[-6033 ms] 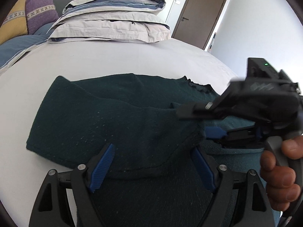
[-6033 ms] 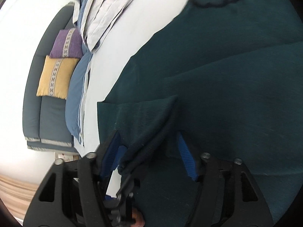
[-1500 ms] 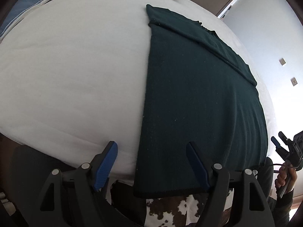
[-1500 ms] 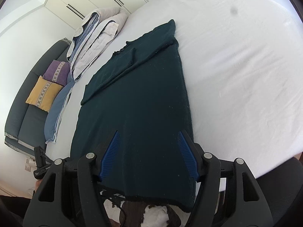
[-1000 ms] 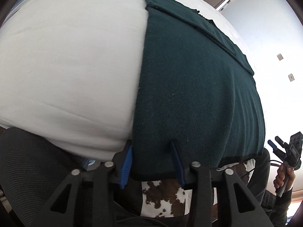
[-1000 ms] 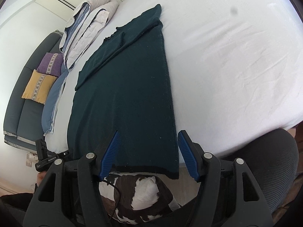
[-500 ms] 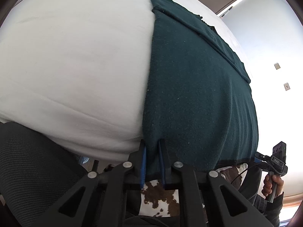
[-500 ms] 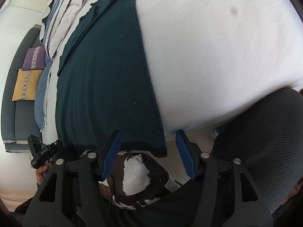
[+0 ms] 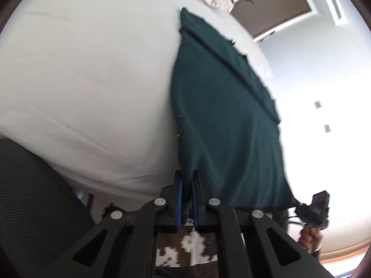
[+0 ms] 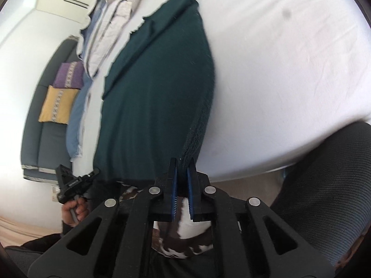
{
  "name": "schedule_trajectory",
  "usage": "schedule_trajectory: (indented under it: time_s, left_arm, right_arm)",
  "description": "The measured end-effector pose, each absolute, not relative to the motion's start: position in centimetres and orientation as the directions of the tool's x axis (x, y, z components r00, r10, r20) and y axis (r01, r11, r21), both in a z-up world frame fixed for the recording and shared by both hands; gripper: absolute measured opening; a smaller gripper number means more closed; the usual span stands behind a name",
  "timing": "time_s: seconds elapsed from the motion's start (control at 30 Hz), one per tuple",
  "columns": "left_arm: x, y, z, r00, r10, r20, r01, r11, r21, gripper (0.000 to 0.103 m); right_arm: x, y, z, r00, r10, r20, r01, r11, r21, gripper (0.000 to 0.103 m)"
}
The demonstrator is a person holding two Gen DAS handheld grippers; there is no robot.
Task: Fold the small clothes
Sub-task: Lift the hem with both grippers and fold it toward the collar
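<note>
Garment: the dark green knit garment (image 9: 222,115) lies lengthwise on the white bed (image 9: 88,74), its near hem hanging over the bed's near edge.
Bedding: folded pillows (image 10: 109,20) sit stacked at the far end of the bed.
Chair: a black mesh chair (image 10: 324,185) stands against the near edge.
Left gripper: my left gripper (image 9: 187,185) is clamped on the hem's left corner.
Right gripper: my right gripper (image 10: 183,169) is clamped on the hem's right corner.
</note>
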State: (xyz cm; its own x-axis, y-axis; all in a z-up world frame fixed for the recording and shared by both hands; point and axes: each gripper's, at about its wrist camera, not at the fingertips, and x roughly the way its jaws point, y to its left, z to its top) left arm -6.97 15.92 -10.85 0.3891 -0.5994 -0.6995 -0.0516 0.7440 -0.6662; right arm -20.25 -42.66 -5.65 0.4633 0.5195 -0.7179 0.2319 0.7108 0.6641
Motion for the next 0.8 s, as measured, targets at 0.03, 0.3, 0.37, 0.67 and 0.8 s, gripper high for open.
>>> schedule_trajectory:
  time_s: [0.03,0.3,0.37,0.67,0.8]
  left_arm:
    - [-6.9,16.2,-10.3,0.405,-0.617,-0.674,-0.049,0.722,-0.690,0.007]
    - [-6.8,17.6,-7.9,0.485,-0.669,-0.563,-0.050,0.622,-0.782,0.007]
    - [-6.7,17.5,-7.5,0.494,-0.674,-0.550,-0.052,0.608,-0.792,0.006]
    - [-5.8,17.8,-5.1,0.538,-0.704,-0.463,-0.022,0.538,-0.843,0.006]
    - [-4.2,17.4,-4.4,0.553,-0.718,-0.423,0.000,0.507,-0.862,0.006]
  right_arm:
    - [-20.1,-42.8,-5.1,0.484,0.526,-0.699,0.222,0.699,0.680,0.006]
    - [-18.8,-43.2,-0.7,0.600,0.541,-0.589,0.146,0.650,0.746,0.006]
    - [-18.5,-43.4,0.2,0.620,0.537,-0.572,0.133,0.646,0.751,0.006]
    - [-16.6,-43.8,3.3,0.665,0.547,-0.509,0.091,0.617,0.782,0.006]
    - [-14.9,-44.3,4.5,0.689,0.546,-0.477,0.075,0.600,0.796,0.006]
